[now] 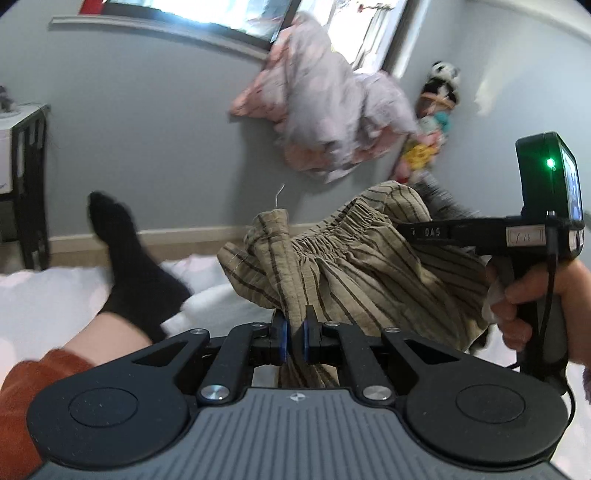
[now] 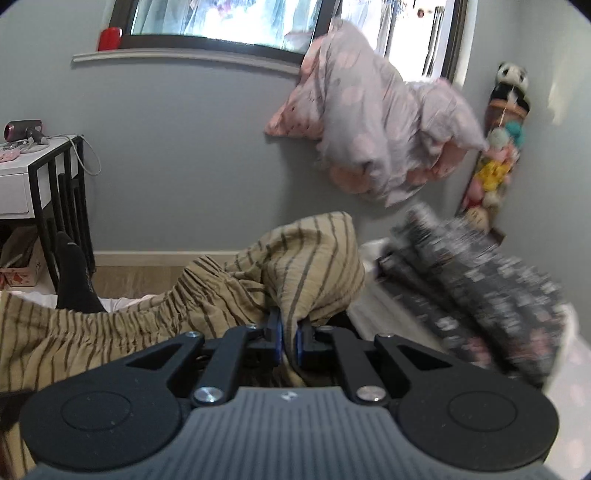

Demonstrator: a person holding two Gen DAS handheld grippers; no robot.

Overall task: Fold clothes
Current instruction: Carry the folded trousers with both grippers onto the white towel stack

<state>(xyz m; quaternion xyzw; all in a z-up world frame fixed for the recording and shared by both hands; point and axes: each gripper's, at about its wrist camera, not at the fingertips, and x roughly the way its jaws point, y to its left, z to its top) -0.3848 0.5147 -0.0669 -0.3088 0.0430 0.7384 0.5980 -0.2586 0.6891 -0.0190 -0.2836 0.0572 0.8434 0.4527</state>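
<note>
Bedroom with grey walls, a window (image 2: 221, 26) up top and a white bed (image 1: 55, 295) as the work surface. The landmark is the tan striped garment (image 1: 369, 269), bunched and lifted off the bed, its elastic gathered waistband stretched between the two tools. The left gripper (image 1: 294, 334) is clamped on a fold of the garment at its near edge, blue pads pressed tight on the cloth with fabric hanging below. The right gripper (image 2: 290, 341) is likewise pinched on another bunch of the same garment; in the left wrist view that tool's body comes in from the right of the garment, held by a hand (image 1: 524, 295) on its black handle, green light lit. Left of the garment, a leg with a black sock (image 1: 129, 266) sticks up over the bed, with an orange sleeve or cuff below it. Right of the garment lies a dark patterned cloth (image 2: 480, 288), blurred. Above and behind the garment a pink-and-lilac bedding bundle (image 2: 376, 118) hangs against the wall. Right of that a string of plush toys (image 2: 502, 147) hangs in the corner. Far left of the garment a black-and-white side table (image 2: 40, 177) holds a hair dryer (image 2: 26, 133). A red cup (image 2: 109, 38) sits on the sill.
</note>
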